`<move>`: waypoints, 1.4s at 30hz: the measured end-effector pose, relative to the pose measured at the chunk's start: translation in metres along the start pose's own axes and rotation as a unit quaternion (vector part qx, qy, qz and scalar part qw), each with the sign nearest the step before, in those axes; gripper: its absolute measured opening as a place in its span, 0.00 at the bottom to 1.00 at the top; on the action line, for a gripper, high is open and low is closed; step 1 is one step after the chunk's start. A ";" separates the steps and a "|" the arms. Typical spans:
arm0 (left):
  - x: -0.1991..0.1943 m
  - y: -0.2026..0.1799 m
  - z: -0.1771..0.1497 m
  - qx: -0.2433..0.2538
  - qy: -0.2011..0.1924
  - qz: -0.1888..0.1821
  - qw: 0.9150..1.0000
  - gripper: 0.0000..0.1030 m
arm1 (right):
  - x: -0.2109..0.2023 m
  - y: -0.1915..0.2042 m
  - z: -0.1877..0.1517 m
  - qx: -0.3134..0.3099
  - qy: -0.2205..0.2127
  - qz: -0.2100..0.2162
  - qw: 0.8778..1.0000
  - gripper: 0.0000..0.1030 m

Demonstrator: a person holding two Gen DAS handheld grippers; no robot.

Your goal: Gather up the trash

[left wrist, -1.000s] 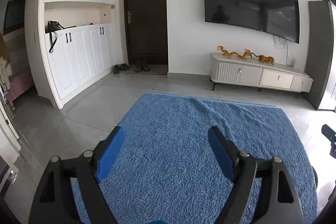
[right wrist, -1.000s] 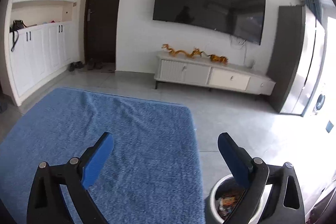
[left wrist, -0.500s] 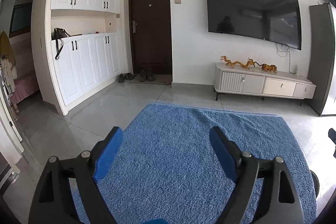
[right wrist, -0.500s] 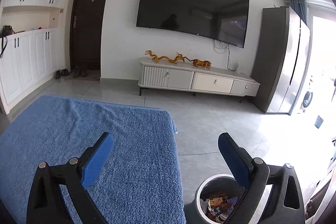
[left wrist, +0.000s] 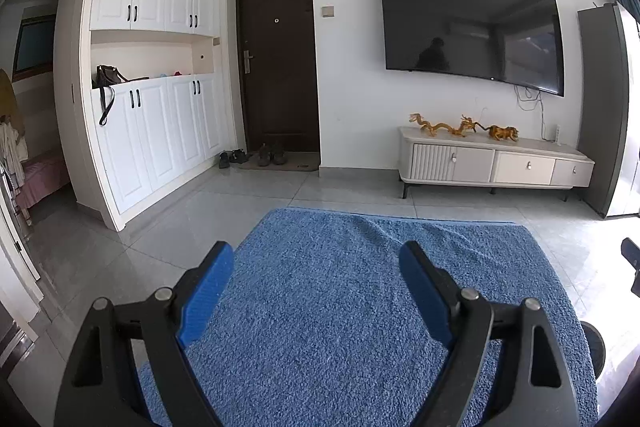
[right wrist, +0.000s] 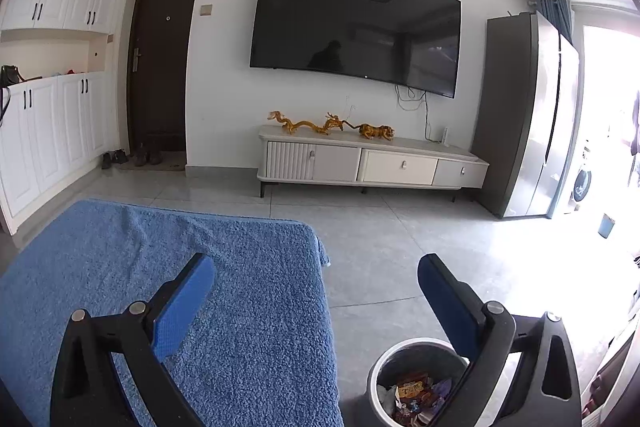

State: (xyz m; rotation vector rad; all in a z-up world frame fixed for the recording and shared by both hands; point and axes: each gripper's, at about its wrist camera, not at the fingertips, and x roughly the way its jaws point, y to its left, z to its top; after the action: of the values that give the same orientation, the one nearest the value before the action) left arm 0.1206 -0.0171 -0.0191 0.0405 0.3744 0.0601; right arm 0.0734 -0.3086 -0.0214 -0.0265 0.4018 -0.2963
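Note:
A round grey trash bin (right wrist: 384, 367) stands on the floor at the bottom right of the right wrist view, with wrappers and other trash (right wrist: 416, 393) inside. My right gripper (right wrist: 316, 277) is open and empty, its right finger just above the bin's rim. My left gripper (left wrist: 316, 267) is open and empty above the blue rug (left wrist: 360, 287). The rug also shows in the right wrist view (right wrist: 160, 247). A dark curved edge (left wrist: 594, 349) at the right of the left wrist view may be the bin. No loose trash shows on the rug.
A white TV cabinet (right wrist: 372, 165) with golden figurines stands under a wall TV (right wrist: 356, 27). White cupboards (left wrist: 152, 131) line the left wall beside a dark door (left wrist: 278, 67) with shoes (left wrist: 256, 157). A tall grey cabinet (right wrist: 524, 115) stands right. Grey tiled floor (right wrist: 400, 235) surrounds the rug.
Both cameras have tilted up and pulled back, so more wall and ceiling show. The bin has come further into the right wrist view. Both grippers stay open and empty.

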 end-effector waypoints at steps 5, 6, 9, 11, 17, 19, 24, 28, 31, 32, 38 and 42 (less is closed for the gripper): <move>0.002 -0.001 0.000 0.002 0.006 0.000 1.000 0.82 | 0.001 -0.001 -0.004 0.003 0.006 0.003 1.000 1.00; 0.002 0.000 0.000 0.002 0.007 0.000 1.000 0.82 | 0.002 -0.001 -0.004 0.004 0.007 0.004 1.000 1.00; 0.004 0.001 -0.001 0.002 0.009 0.001 1.000 0.82 | 0.001 -0.001 -0.004 0.005 0.006 0.003 1.000 1.00; 0.005 0.001 -0.001 0.004 0.011 -0.002 1.000 0.82 | 0.001 -0.001 -0.003 0.005 0.007 0.003 1.000 1.00; 0.006 -0.003 -0.005 0.013 0.014 -0.005 1.000 0.82 | 0.005 0.003 -0.006 -0.001 0.014 0.005 1.000 1.00; 0.006 -0.004 -0.006 0.016 0.014 -0.005 1.000 0.82 | 0.006 0.005 -0.007 -0.002 0.015 0.006 1.000 1.00; 0.007 -0.006 -0.007 0.018 0.016 -0.008 1.000 0.82 | 0.005 0.004 -0.006 0.000 0.013 0.005 1.000 1.00; 0.006 -0.010 -0.007 0.022 0.016 -0.011 1.000 0.82 | 0.005 0.000 -0.006 0.002 0.012 0.004 1.000 1.00; 0.005 -0.013 -0.007 0.027 0.015 -0.012 0.999 0.82 | 0.005 -0.001 -0.006 0.002 0.012 0.003 1.000 1.00; 0.005 -0.014 -0.007 0.029 0.015 -0.011 0.999 0.82 | 0.005 -0.001 -0.006 0.002 0.012 0.003 1.000 1.00; 0.006 -0.015 -0.009 0.033 0.018 -0.006 0.999 0.82 | 0.006 -0.003 -0.007 0.003 0.013 0.002 1.000 1.00; 0.007 -0.014 -0.009 0.033 0.022 -0.006 0.999 0.82 | 0.005 -0.003 -0.008 0.003 0.014 0.001 1.000 1.00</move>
State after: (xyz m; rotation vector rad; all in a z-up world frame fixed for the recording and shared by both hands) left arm 0.1241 -0.0301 -0.0309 0.1013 0.4199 0.0369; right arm 0.0741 -0.3124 -0.0311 -0.0166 0.4278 -0.2958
